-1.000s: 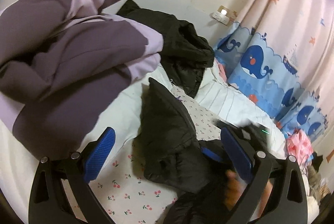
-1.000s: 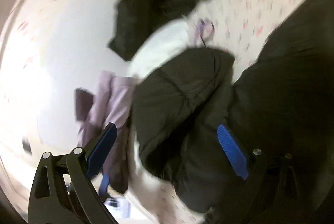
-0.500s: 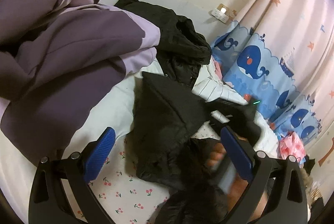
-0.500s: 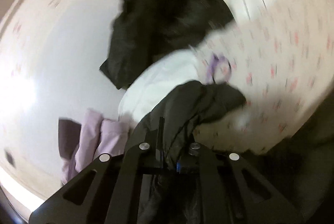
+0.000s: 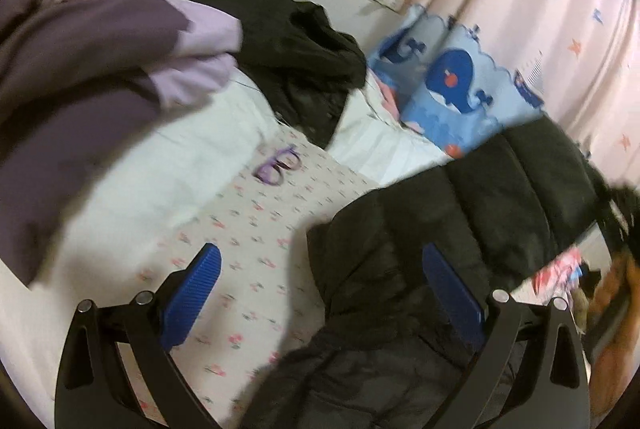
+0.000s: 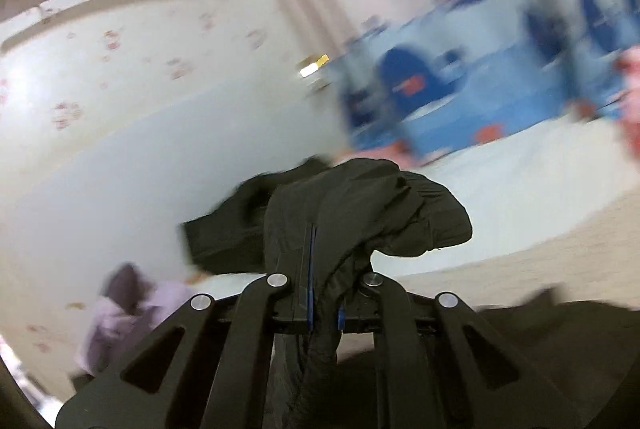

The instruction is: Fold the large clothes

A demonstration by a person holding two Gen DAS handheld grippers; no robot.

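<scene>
Ahead of both grippers, a bed (image 5: 256, 253) in floral sheet. Upper left of the left fingers, a heaped purple jacket (image 5: 88, 69); farther ahead, a second black garment (image 5: 296, 69). Black padded jacket (image 5: 460, 213), lifted and stretched, lying across the right finger of the left gripper (image 5: 320, 293), fingers spread wide, nothing pinched. Right gripper (image 6: 324, 293) clamped tight on a bunched fold of the same black jacket, fabric draped over the fingertips. Small purple glasses (image 5: 278, 169) ahead on the sheet.
</scene>
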